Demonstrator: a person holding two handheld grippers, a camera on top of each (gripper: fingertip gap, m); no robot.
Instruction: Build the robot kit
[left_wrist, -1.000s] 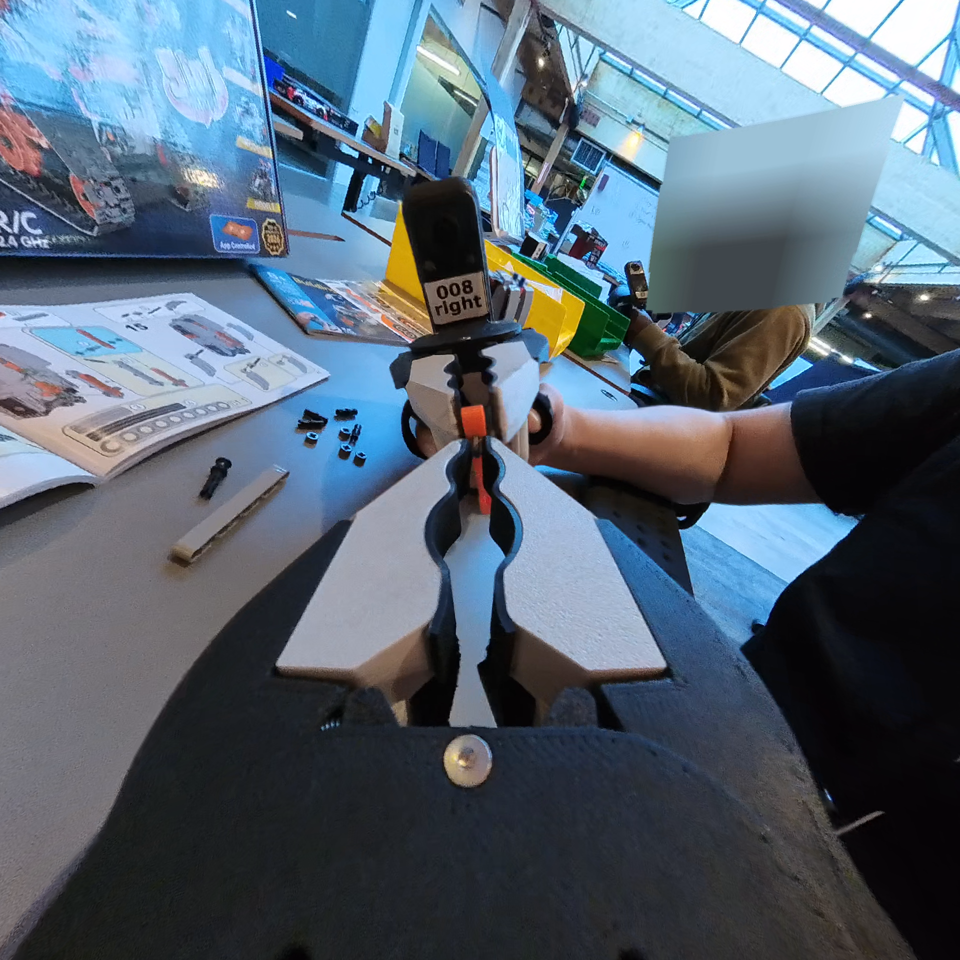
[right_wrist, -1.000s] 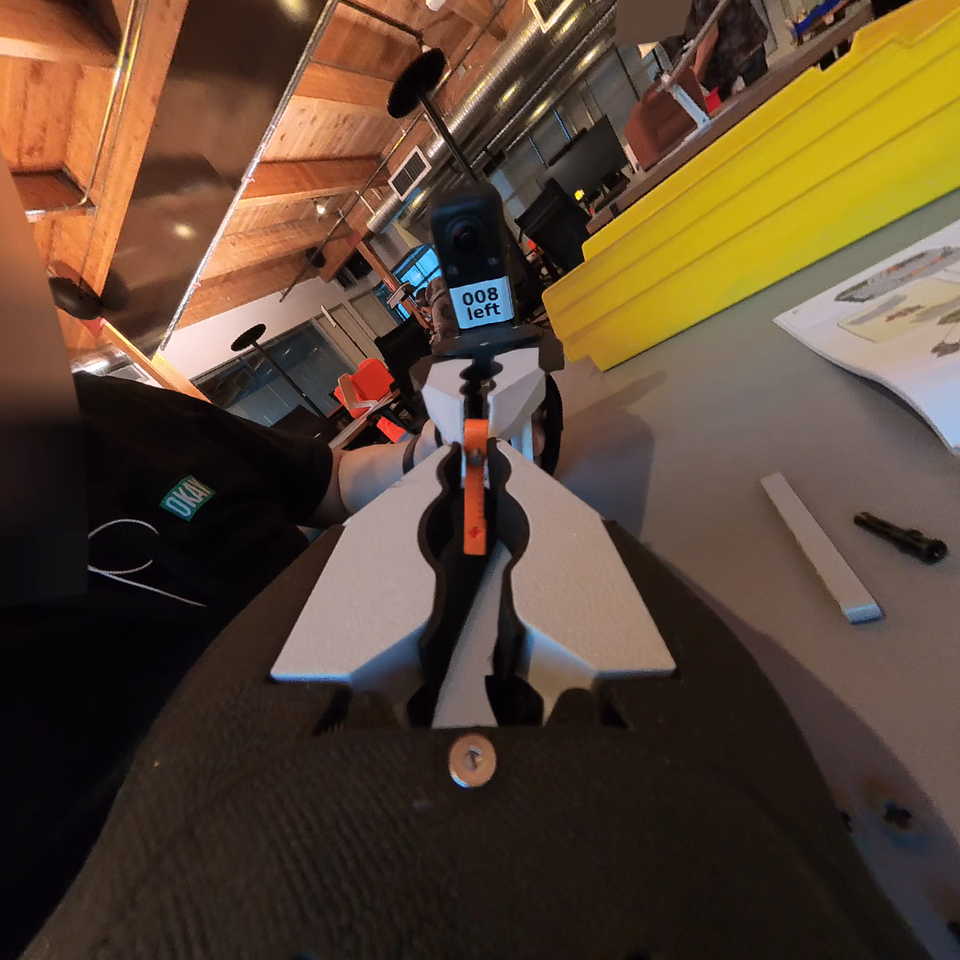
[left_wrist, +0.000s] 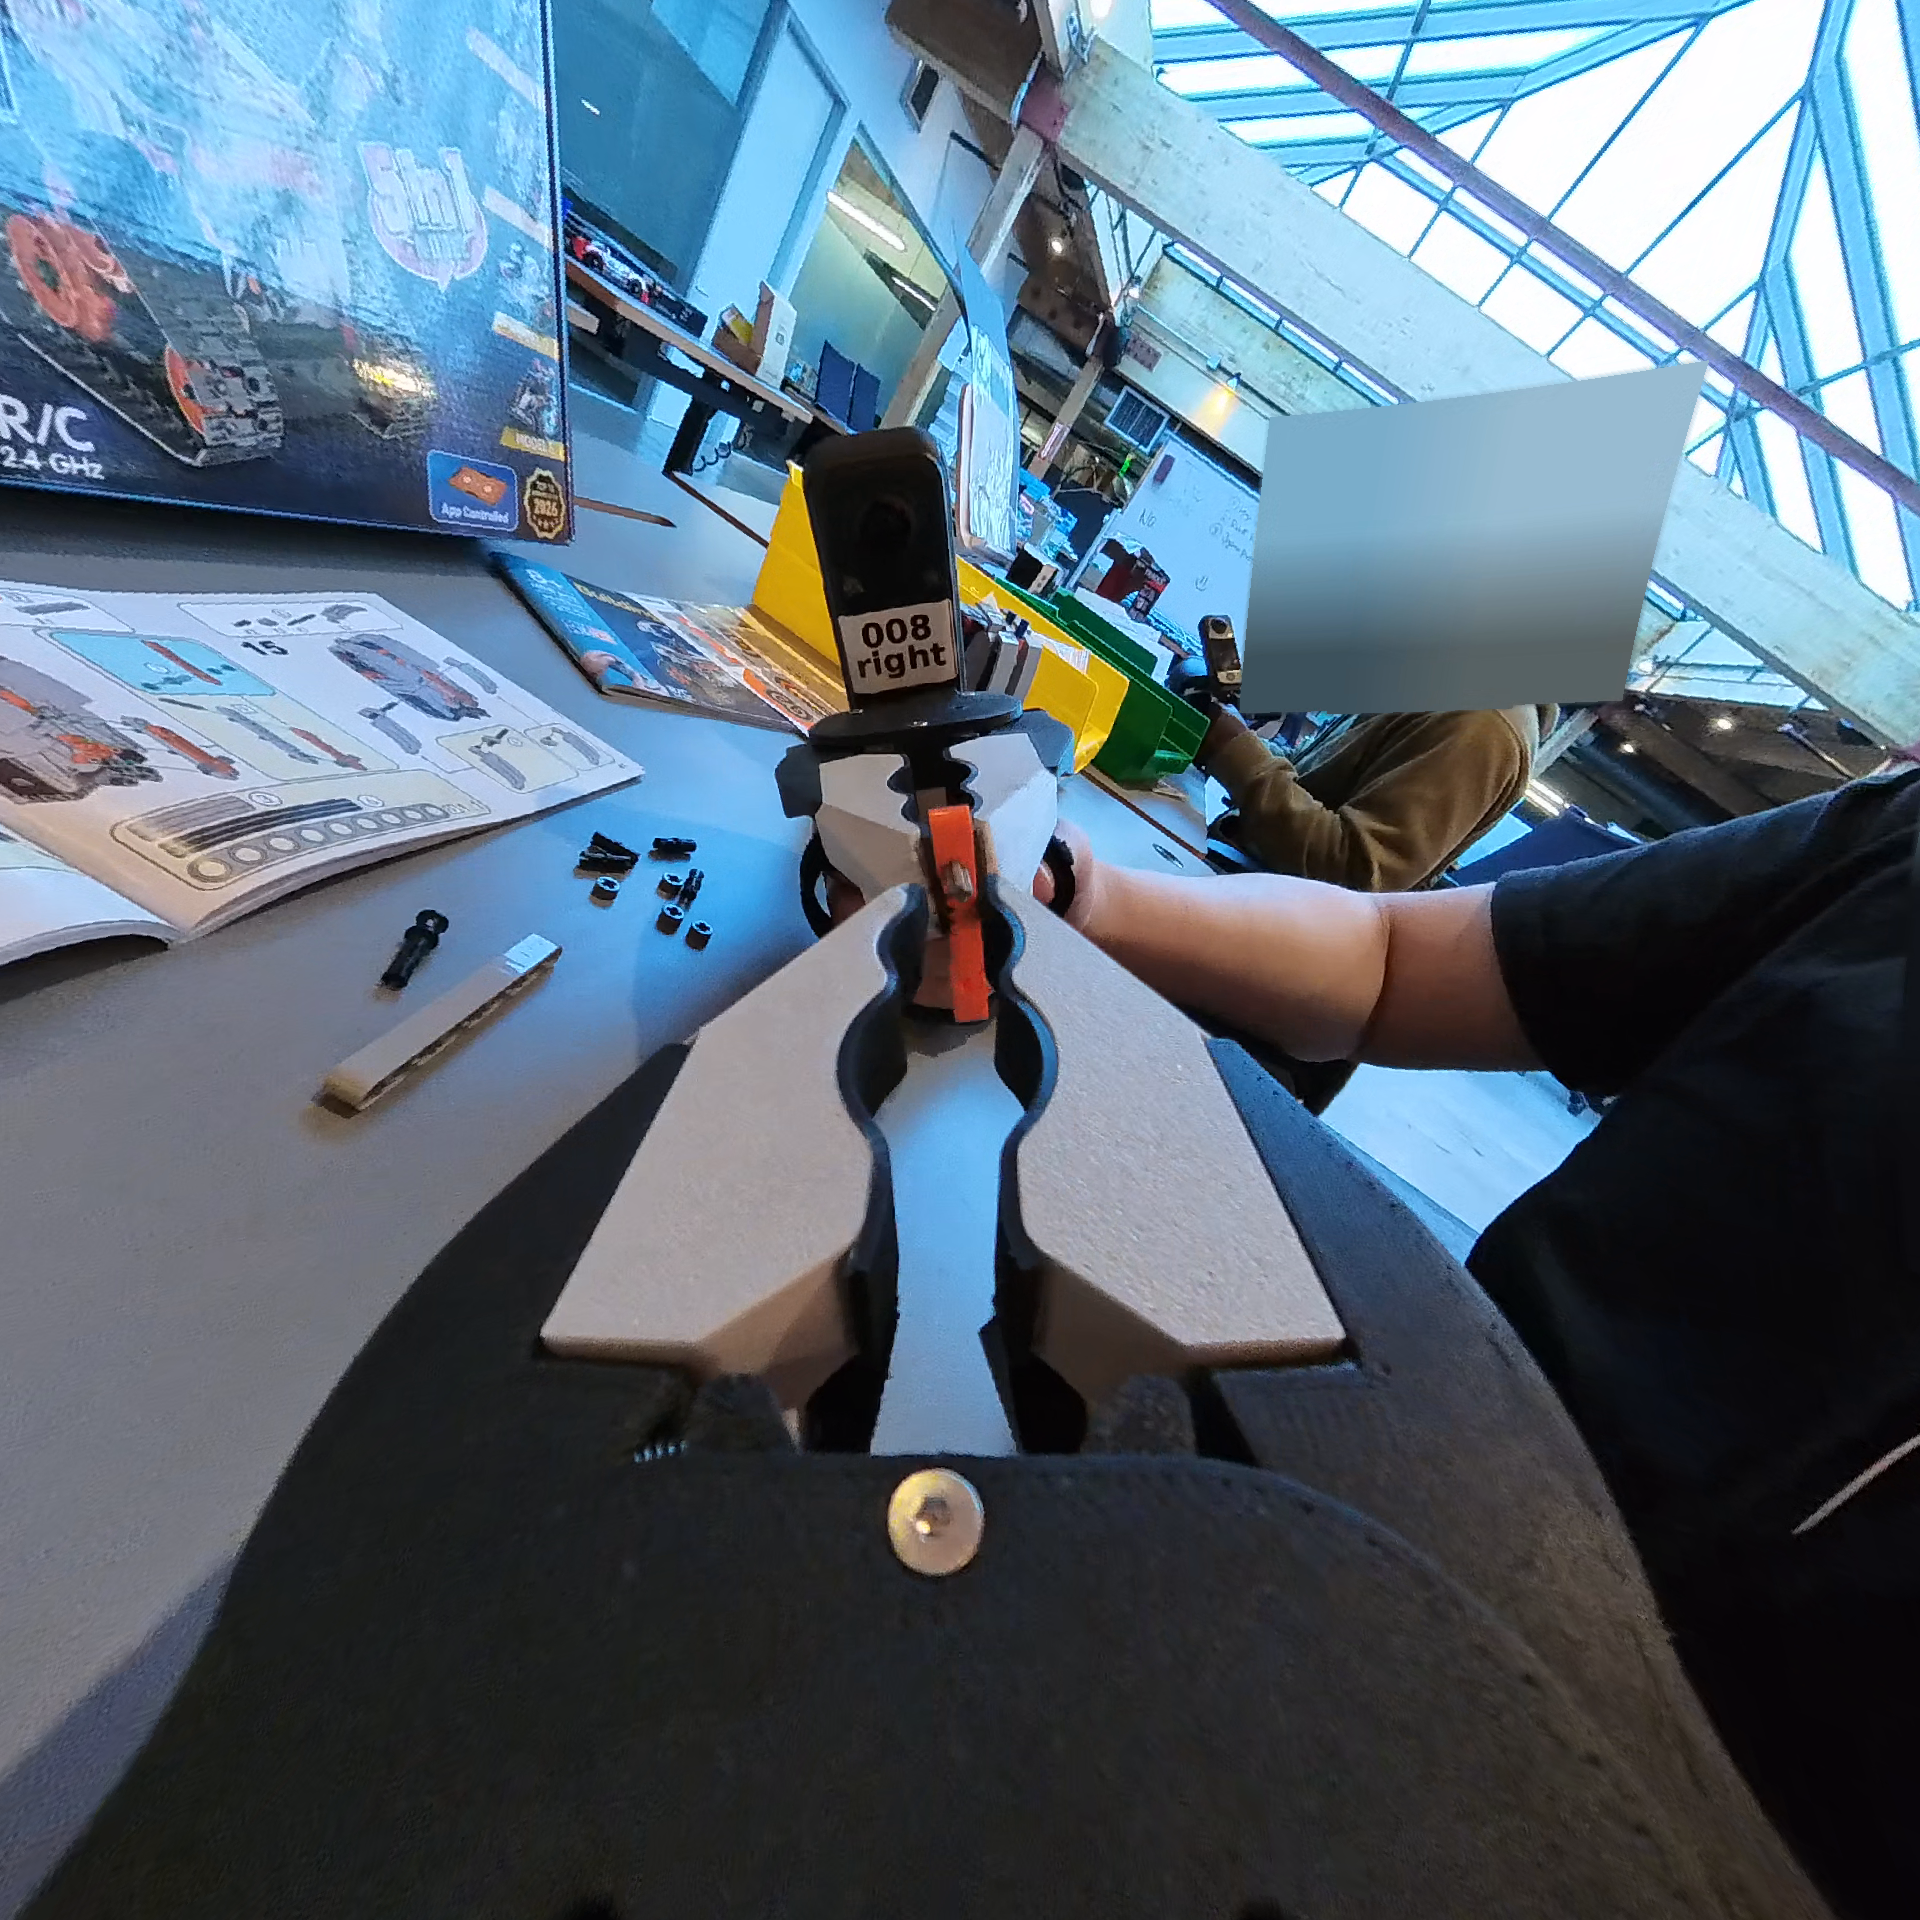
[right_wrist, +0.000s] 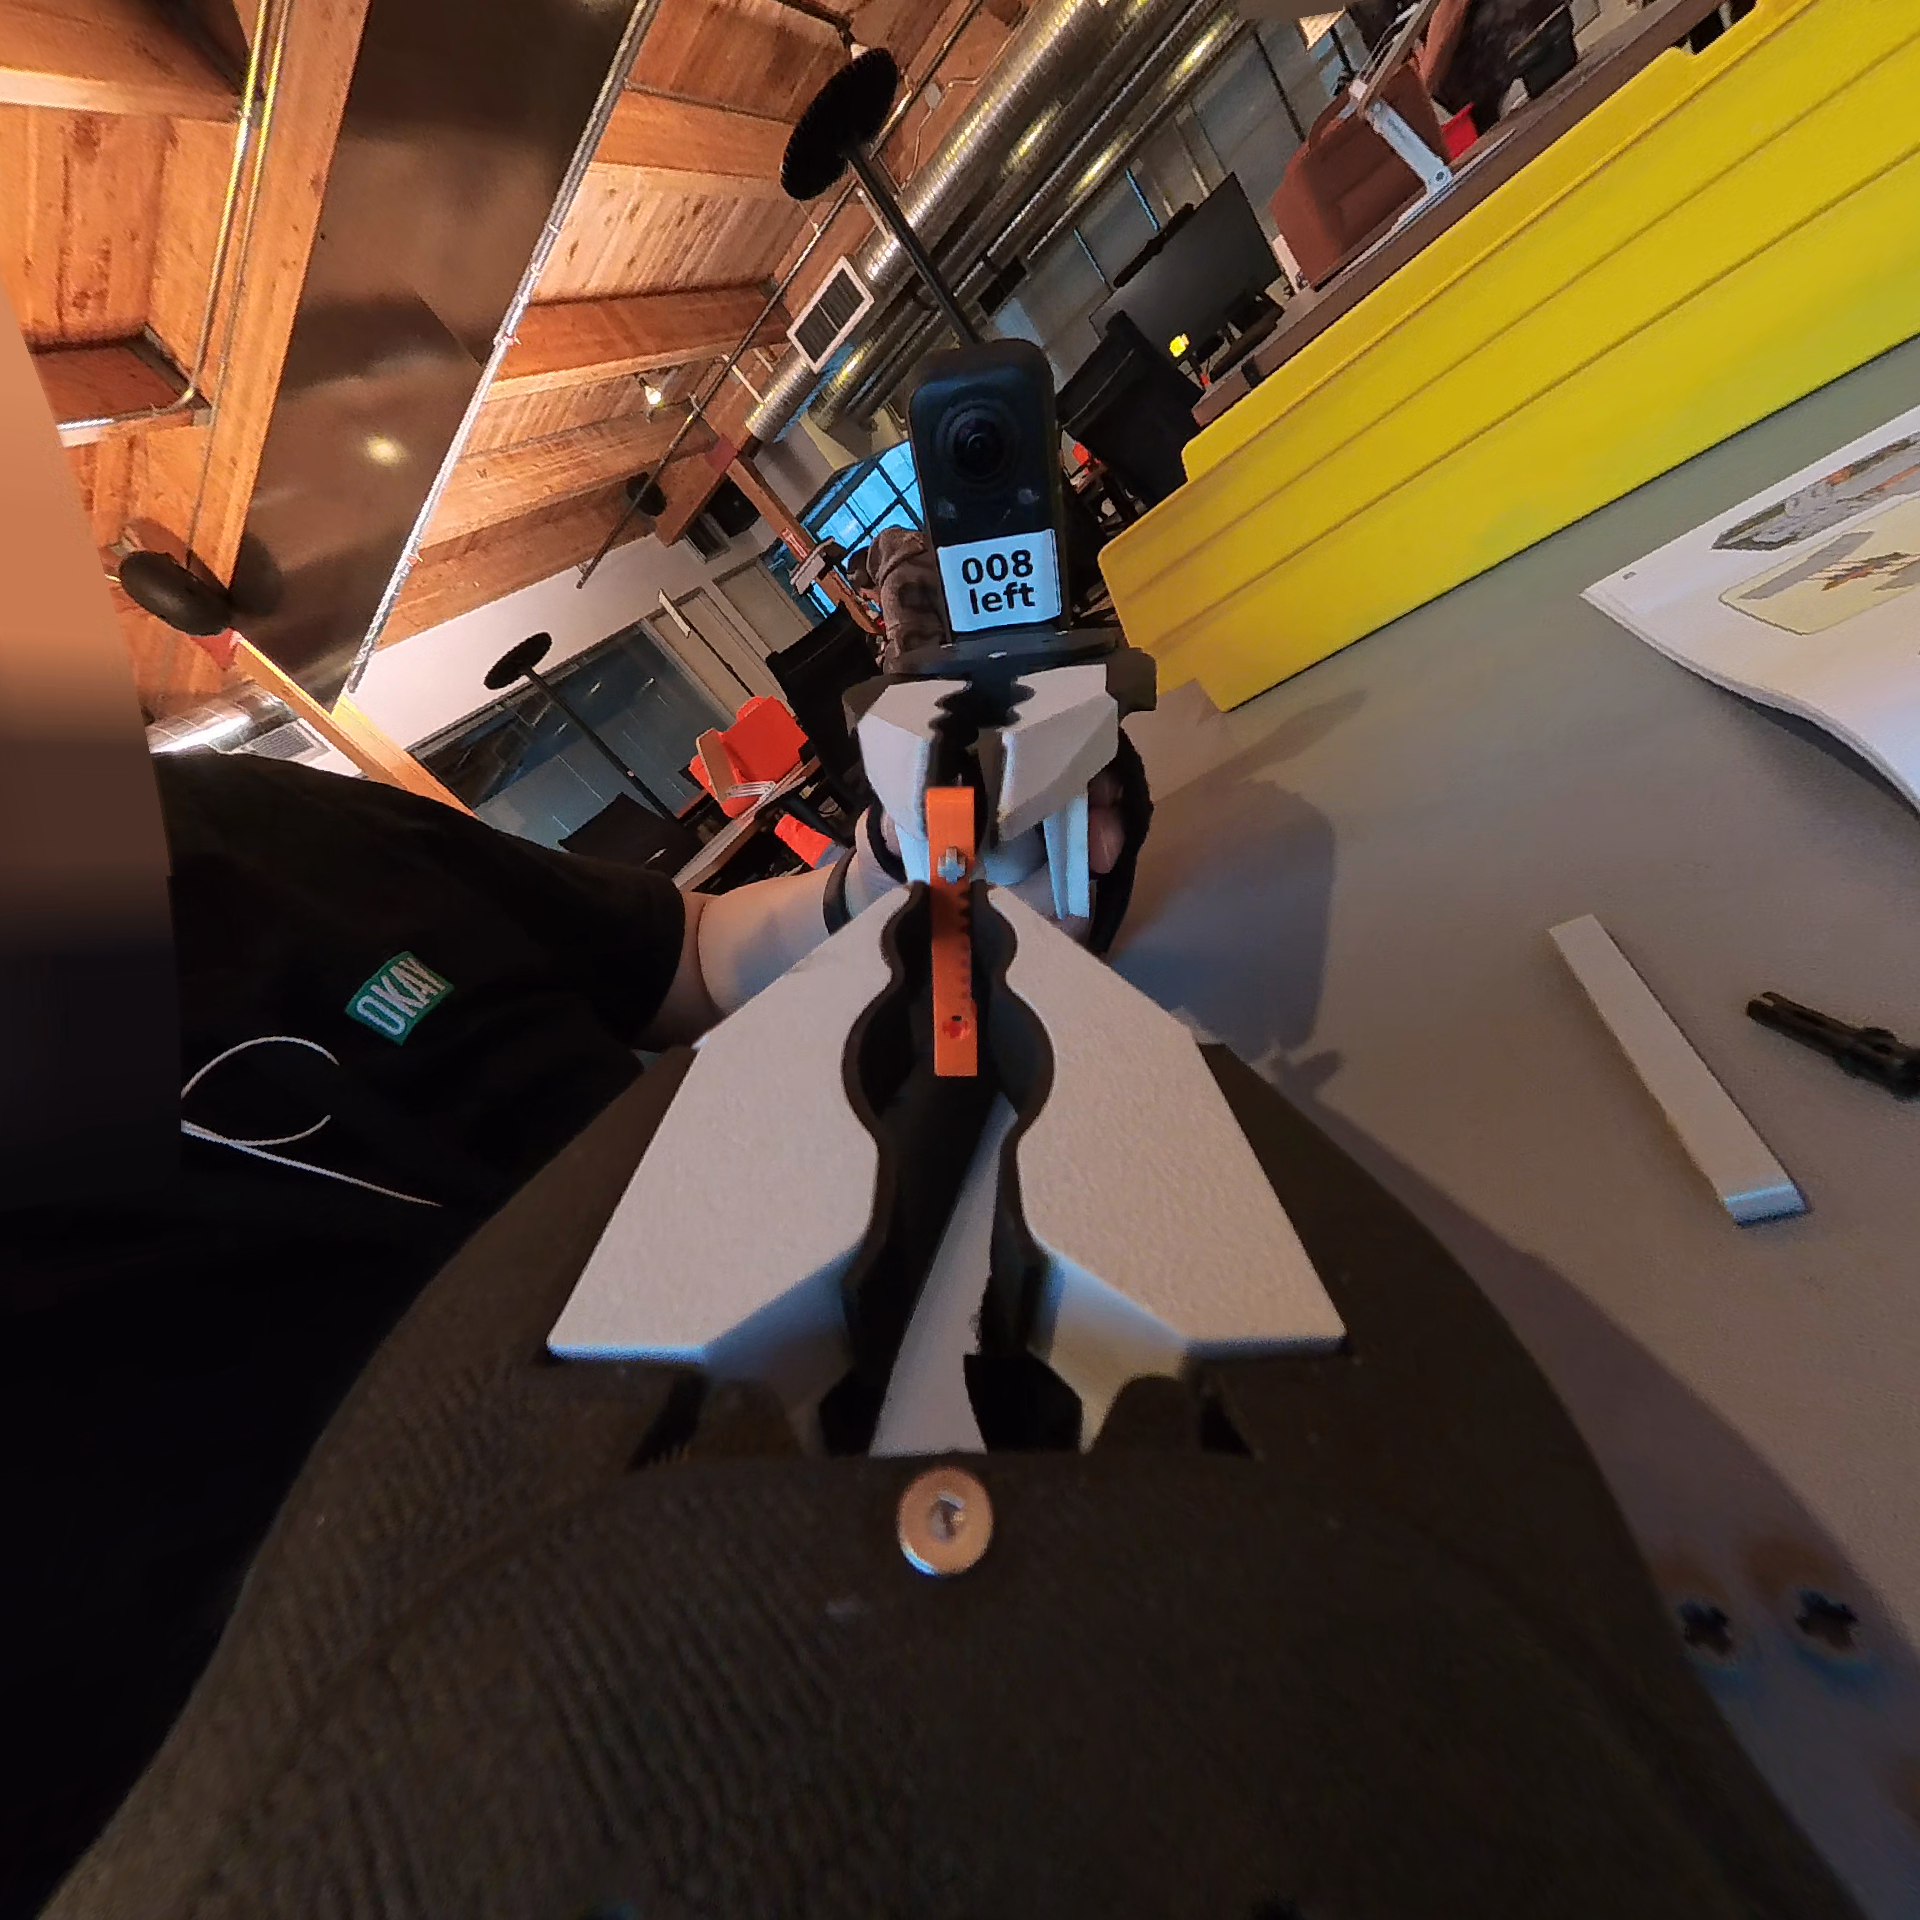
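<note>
My two grippers meet tip to tip above the grey table (left_wrist: 187, 1247). Both pinch one upright orange beam (left_wrist: 961, 935), which also shows in the right wrist view (right_wrist: 954, 966). A small grey pin (left_wrist: 961, 883) sticks out of the beam. My left gripper (left_wrist: 954, 896) is shut on the beam. My right gripper (right_wrist: 954, 896) is shut on it from the opposite side. Each view shows the other gripper behind the beam, the right gripper (left_wrist: 935, 821) and the left gripper (right_wrist: 971, 769). A hand holds each one.
A long grey beam (left_wrist: 442, 1023) and a black pin (left_wrist: 414, 945) lie on the table, with several small black pins (left_wrist: 655, 883) beyond. An open instruction booklet (left_wrist: 260, 748), a toy box (left_wrist: 270, 260), a yellow bin (left_wrist: 1039, 644) and a green bin (left_wrist: 1132, 675) stand behind. A seated person (left_wrist: 1382, 790) is at the far right. The grippers are tip to tip, or close to it. From either gripper's tips it is about 15 centimetres to the black pin (left_wrist: 414, 945).
Both grippers stay closed on the orange beam. In the right wrist view the left gripper has rolled a little to one side and the beam sits slightly higher.
</note>
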